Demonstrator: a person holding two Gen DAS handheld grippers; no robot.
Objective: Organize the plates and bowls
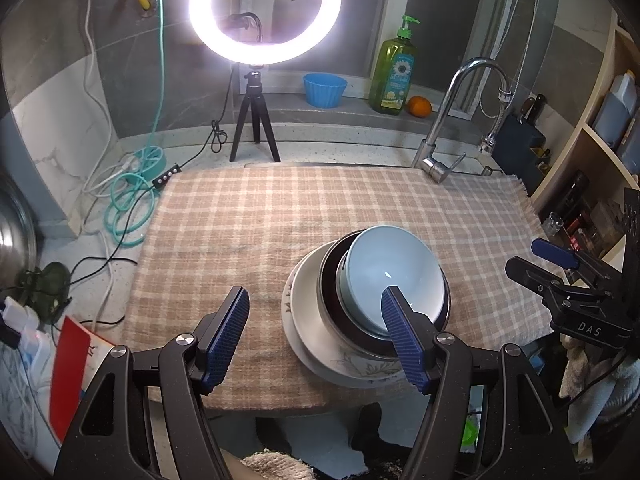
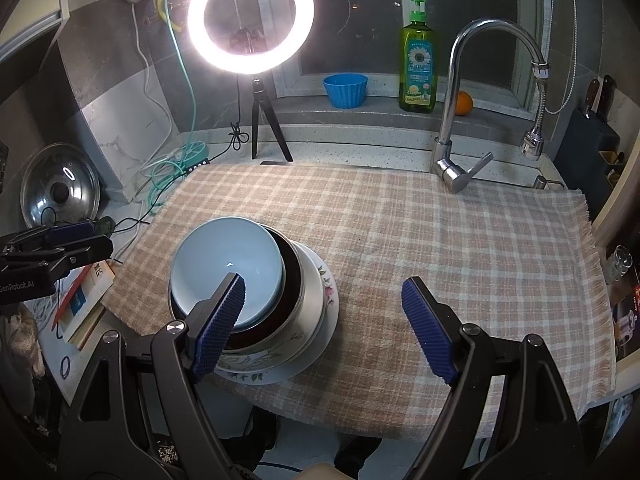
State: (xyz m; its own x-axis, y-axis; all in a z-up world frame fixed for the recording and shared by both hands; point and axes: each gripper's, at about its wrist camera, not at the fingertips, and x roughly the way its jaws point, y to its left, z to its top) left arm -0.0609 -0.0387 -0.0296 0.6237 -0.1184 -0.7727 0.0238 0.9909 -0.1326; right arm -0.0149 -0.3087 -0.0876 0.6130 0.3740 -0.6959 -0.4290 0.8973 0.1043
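Note:
A pale blue bowl (image 1: 394, 276) sits tilted inside a dark steel bowl (image 1: 332, 300), which rests on white floral plates (image 1: 304, 336) near the front edge of the checked cloth (image 1: 260, 220). The same stack shows in the right wrist view: blue bowl (image 2: 226, 260), steel bowl (image 2: 294, 284), plates (image 2: 326, 308). My left gripper (image 1: 316, 308) is open and empty, to the left of the stack. My right gripper (image 2: 322, 300) is open and empty, to the right of the stack. The right gripper shows in the left wrist view (image 1: 556, 264).
A ring light on a tripod (image 1: 256, 128) stands behind the cloth, with a faucet (image 1: 444, 128), a green soap bottle (image 1: 394, 72), a blue cup (image 1: 324, 88) and an orange (image 1: 419, 106) at the back. Cables (image 1: 128, 196) lie at left. A pot lid (image 2: 60, 190) leans at far left.

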